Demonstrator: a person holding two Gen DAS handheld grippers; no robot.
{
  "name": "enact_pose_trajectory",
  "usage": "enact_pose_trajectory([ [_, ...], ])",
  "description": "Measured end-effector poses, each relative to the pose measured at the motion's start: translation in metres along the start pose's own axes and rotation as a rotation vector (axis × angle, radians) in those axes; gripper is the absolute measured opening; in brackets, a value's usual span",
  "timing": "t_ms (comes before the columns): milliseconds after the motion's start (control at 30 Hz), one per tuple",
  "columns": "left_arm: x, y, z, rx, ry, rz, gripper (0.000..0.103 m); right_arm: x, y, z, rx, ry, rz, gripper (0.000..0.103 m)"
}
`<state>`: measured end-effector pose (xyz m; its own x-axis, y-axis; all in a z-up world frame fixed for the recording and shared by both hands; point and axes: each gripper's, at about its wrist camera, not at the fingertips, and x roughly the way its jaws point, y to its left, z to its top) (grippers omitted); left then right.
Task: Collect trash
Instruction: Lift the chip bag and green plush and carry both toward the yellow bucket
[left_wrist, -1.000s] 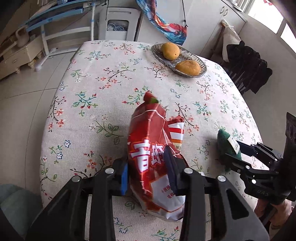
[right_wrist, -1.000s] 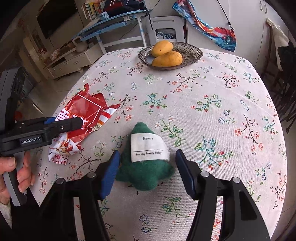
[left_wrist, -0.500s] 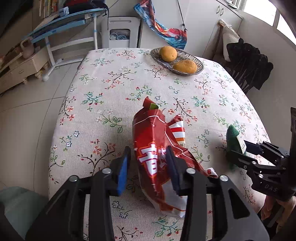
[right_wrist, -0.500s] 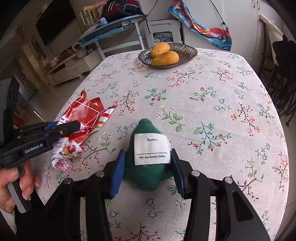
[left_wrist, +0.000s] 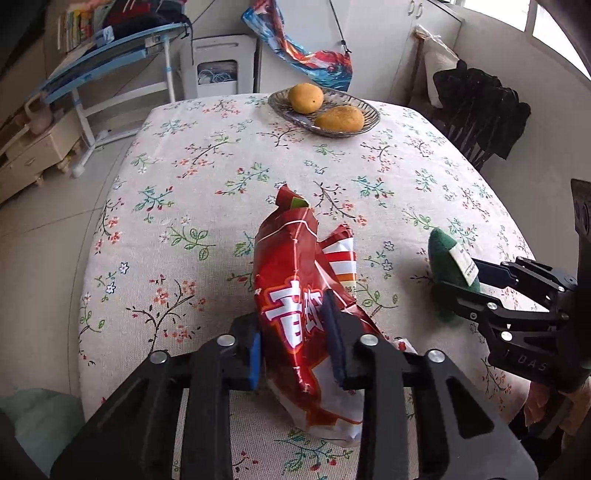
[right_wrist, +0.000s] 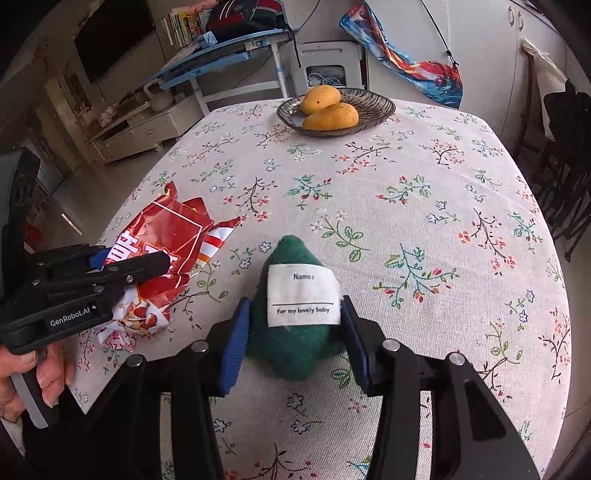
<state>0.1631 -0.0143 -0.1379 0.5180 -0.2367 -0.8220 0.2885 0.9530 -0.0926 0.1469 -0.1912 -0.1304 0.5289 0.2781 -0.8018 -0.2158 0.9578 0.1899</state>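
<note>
My left gripper (left_wrist: 293, 341) is shut on a crumpled red snack bag (left_wrist: 295, 266), with the bag squeezed between its blue pads above the floral tablecloth. The bag also shows at the left of the right wrist view (right_wrist: 166, 236), held by the left gripper (right_wrist: 122, 266). My right gripper (right_wrist: 291, 332) is shut on a green felt toy (right_wrist: 295, 350) with a white label reading "for my lovely baby". The toy (left_wrist: 448, 266) and the right gripper (left_wrist: 476, 280) show at the right of the left wrist view.
A glass dish (right_wrist: 376, 107) with two mangoes (right_wrist: 330, 116) stands at the table's far side. The round table (right_wrist: 406, 206) has a floral cloth. A dark chair with clothes (left_wrist: 484, 110) stands at the right. A blue desk (left_wrist: 110, 62) and a white cabinet stand behind.
Both grippers have closed further on what they hold and pulled back toward the near edge. The bag and the toy have lifted slightly with them.
</note>
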Motion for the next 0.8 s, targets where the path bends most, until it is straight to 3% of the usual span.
enact_pose_trajectory([
  [133,-0.012,-0.003,-0.001,0.013,-0.045,0.001,0.013,-0.003,-0.004,-0.002,0.025,-0.014,0.01,0.041],
  [467,-0.073,-0.006,-0.019,-0.014,-0.224,-0.003,0.013,-0.045,0.007,-0.018,0.078,-0.161,0.084,0.041],
  [800,-0.124,0.006,-0.06,-0.079,-0.316,0.005,0.013,-0.087,0.033,-0.048,0.042,-0.255,0.103,0.041],
])
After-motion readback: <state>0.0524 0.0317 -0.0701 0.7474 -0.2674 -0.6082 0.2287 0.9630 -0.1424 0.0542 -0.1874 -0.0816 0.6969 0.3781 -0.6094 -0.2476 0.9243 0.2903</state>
